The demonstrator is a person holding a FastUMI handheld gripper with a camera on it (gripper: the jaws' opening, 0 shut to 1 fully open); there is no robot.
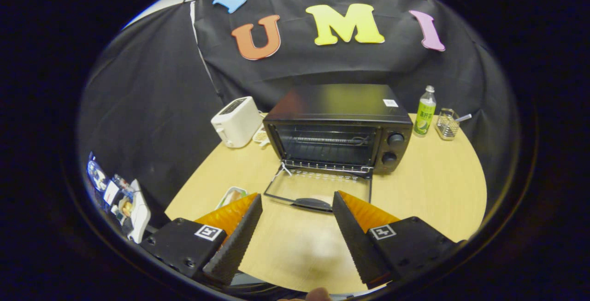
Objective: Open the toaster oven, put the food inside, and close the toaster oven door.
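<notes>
The toaster oven stands on the round wooden table with its glass door already swung down flat, the handle nearest the gripper — so the opening step looks done. The wire rack inside seems bare. The food sits in a small white tray on the table, just beyond the left finger and beside the lowered door, not yet picked up. The gripper hangs above the table before the door, its fingers spread wide with nothing between them. Left to do, by my reading: grasp the food, place it inside, lift the door shut.
</notes>
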